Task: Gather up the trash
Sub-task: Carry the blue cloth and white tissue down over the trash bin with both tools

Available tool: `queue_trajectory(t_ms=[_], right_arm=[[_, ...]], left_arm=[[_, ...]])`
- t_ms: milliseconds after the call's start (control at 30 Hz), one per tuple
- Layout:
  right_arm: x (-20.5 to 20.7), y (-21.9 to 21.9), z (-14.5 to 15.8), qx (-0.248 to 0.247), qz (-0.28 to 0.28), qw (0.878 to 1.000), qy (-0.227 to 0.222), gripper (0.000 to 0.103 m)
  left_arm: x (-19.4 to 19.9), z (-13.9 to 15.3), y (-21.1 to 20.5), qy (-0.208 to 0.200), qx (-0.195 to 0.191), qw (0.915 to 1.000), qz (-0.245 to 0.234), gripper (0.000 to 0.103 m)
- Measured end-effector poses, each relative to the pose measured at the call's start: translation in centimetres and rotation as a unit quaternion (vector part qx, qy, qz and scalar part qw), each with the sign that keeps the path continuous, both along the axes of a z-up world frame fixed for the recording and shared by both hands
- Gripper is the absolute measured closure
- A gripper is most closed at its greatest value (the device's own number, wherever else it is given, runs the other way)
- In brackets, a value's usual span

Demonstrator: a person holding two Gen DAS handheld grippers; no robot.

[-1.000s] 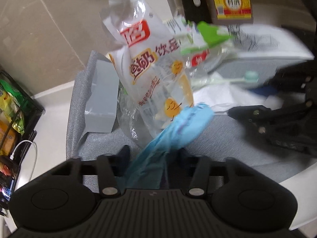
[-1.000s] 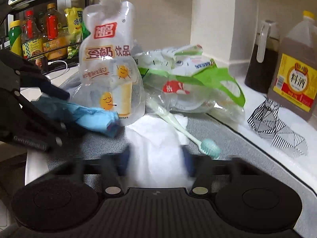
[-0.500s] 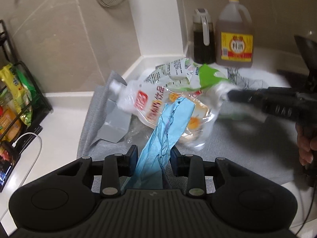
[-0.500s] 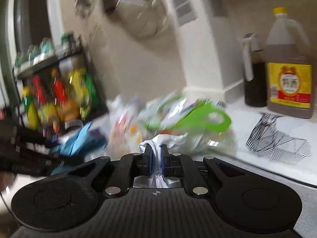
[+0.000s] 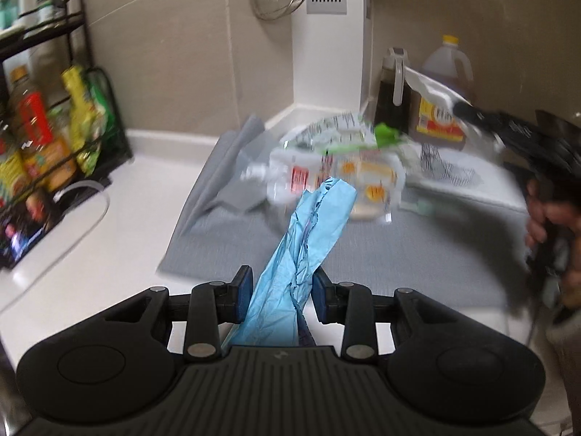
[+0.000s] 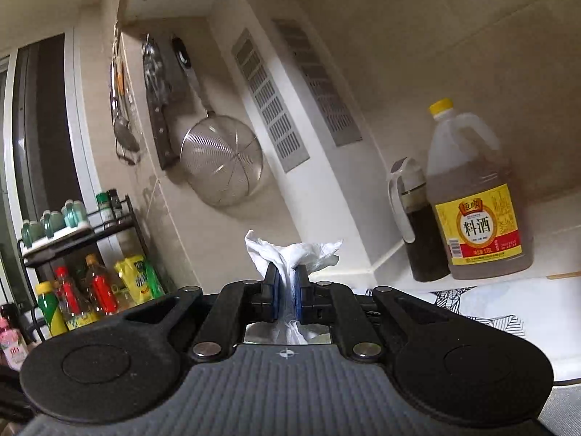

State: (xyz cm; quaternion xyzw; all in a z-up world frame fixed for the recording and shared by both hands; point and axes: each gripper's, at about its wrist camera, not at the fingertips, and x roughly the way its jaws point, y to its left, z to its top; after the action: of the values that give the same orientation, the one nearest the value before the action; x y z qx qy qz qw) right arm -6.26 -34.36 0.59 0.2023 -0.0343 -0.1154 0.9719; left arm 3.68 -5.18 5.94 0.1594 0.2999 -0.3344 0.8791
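My left gripper (image 5: 281, 287) is shut on a crumpled blue glove (image 5: 312, 232), held up above the grey mat (image 5: 399, 254). On the mat lie a clear drink pouch (image 5: 337, 178), a green and white wrapper (image 5: 363, 134) and a toothbrush (image 5: 423, 207), all blurred. My right gripper (image 6: 287, 285) is shut on a white crumpled tissue (image 6: 290, 250) and points level at the wall. In the left wrist view the right gripper (image 5: 461, 107) shows at the right edge, raised over the mat with the tissue, a hand (image 5: 548, 218) below it.
A large yellow-capped bottle (image 6: 475, 196) and a dark jug (image 6: 417, 225) stand at the back of the white counter (image 5: 109, 239). A black rack of bottles (image 5: 47, 120) stands at the left. A wire strainer (image 6: 221, 160) and a knife (image 6: 163, 123) hang on the wall.
Both grippers closed and lifted away from the mat: the left took up the blue glove, the right took up the white tissue and tilted up to level. The drink pouch has fallen over.
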Motion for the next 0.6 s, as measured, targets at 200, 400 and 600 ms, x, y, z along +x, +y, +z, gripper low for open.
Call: queue_trajectory(t_ms=[200, 400, 600], right_arm=[[0.4, 1.7, -0.5, -0.024, 0.031, 0.999, -0.006, 0.094], [-3.0, 5.1, 0.5, -0.003, 0.046, 0.999, 0.003, 0.094], [-10.0, 11.7, 1.5, -0.044, 0.071, 0.996, 0.046, 0.094]], left_arm=[[-4.7, 0.0, 6.3, -0.013, -0.007, 0.9995, 0.027, 0.065], [-8.9, -1.0, 12.1, -0.017, 0.0, 0.9985, 0.052, 0.065], [-11.5, -3.9, 14.9, 0.013, -0.016, 0.9983, 0.055, 0.065]])
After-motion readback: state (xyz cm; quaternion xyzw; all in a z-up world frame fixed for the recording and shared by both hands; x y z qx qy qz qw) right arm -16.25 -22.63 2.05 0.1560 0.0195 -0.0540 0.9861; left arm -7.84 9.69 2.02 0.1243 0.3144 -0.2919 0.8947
